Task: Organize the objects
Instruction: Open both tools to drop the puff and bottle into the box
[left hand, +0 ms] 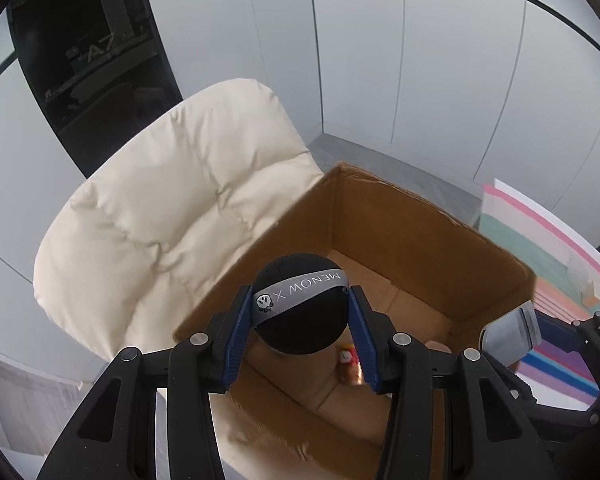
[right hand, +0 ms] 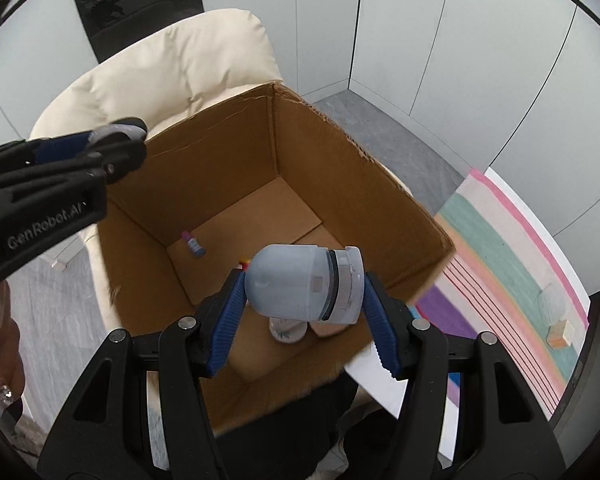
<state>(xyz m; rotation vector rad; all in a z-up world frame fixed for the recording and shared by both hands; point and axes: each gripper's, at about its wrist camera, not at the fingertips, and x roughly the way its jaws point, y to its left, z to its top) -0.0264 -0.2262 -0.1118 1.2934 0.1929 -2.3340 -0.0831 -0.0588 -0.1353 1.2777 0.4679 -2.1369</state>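
Black round powder puff (left hand: 301,307), crossed by a grey ribbon printed "MENOW X", is pinched by the left gripper (left hand: 300,318) above the open cardboard box (right hand: 340,168). Pale blue capped bottle (right hand: 306,286) is clamped sideways in the right gripper (right hand: 305,300) over the same box. Small purple-capped tube (right hand: 194,245) is seen lying on the box floor. Cream cushioned chair (left hand: 160,208) is seen behind the box, and a striped mat (right hand: 512,264) beside it.

My left camera looks down along my left fingers, close above the left side of the box (left hand: 400,232). My right camera looks down from higher up, into the same box (right hand: 300,152). Both see the chair (left hand: 172,200) and the striped mat (right hand: 512,272).
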